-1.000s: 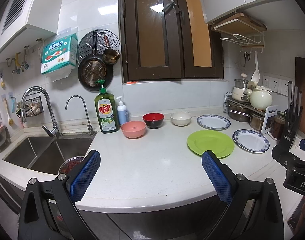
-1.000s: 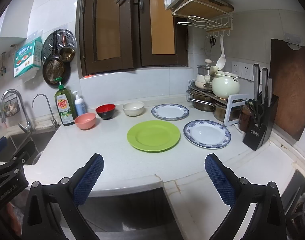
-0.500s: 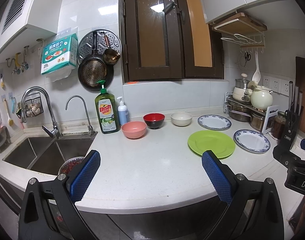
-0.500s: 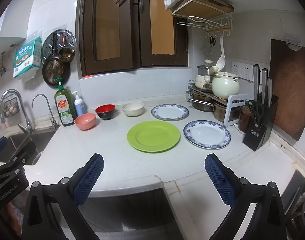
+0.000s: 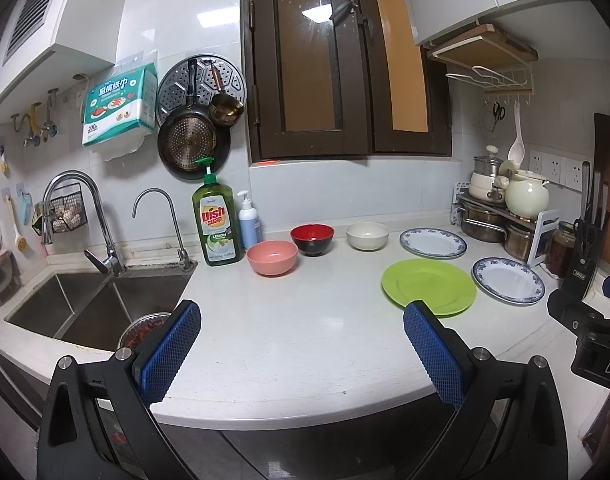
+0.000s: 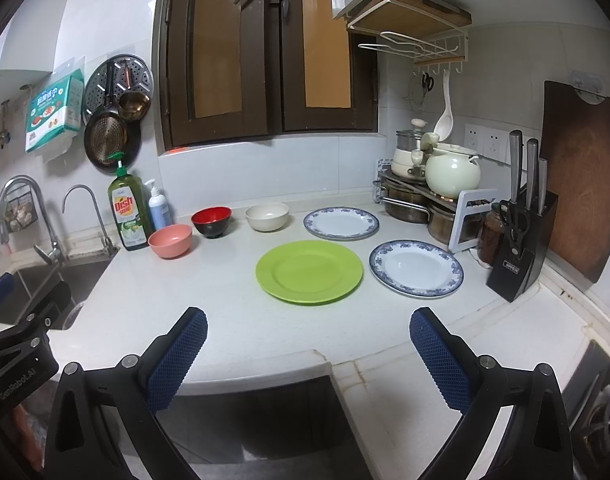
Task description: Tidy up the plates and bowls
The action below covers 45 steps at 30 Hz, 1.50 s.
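On the white counter [image 5: 289, 336] a pink bowl [image 5: 272, 257], a red-and-black bowl [image 5: 312, 239] and a cream bowl [image 5: 367, 235] stand in a row near the back wall. Right of them lie a green plate [image 5: 428, 287] and two blue-rimmed white plates, one at the back [image 5: 433, 243] and one nearer [image 5: 507, 285]. The right wrist view shows the same green plate [image 6: 309, 271], nearer blue-rimmed plate [image 6: 415, 268] and pink bowl [image 6: 170, 241]. My left gripper [image 5: 301, 344] and right gripper [image 6: 308, 350] both hang open and hold nothing at the counter's front edge.
A double sink [image 5: 93, 304] with two taps is at the left. A dish soap bottle [image 5: 216, 220] stands by the pink bowl. Pots on a rack [image 6: 429, 196], a knife block [image 6: 519, 240] and a cutting board [image 6: 581, 184] crowd the right corner.
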Available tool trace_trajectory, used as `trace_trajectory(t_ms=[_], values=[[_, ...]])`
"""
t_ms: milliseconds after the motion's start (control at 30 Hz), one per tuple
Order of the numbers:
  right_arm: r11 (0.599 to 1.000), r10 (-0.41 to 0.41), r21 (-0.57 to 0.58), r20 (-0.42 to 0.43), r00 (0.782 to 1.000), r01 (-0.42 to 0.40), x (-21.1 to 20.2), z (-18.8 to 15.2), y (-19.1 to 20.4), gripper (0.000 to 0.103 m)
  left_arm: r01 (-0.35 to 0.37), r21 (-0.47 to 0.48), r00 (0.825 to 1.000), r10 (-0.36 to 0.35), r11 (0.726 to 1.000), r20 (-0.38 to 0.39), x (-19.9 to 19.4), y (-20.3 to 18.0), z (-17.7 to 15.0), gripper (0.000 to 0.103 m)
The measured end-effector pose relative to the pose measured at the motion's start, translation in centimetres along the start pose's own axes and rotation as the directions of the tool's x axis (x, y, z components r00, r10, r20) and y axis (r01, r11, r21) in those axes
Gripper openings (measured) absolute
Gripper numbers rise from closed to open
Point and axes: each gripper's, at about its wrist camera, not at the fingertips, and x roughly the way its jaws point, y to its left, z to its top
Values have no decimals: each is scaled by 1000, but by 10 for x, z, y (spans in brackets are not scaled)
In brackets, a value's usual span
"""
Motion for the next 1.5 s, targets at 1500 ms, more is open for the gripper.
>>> trace_trajectory(t_ms=[1500], values=[[989, -65, 120, -127, 990, 81, 222, 65, -19, 102, 129, 129, 982, -109, 983, -152, 247, -62, 66, 103]])
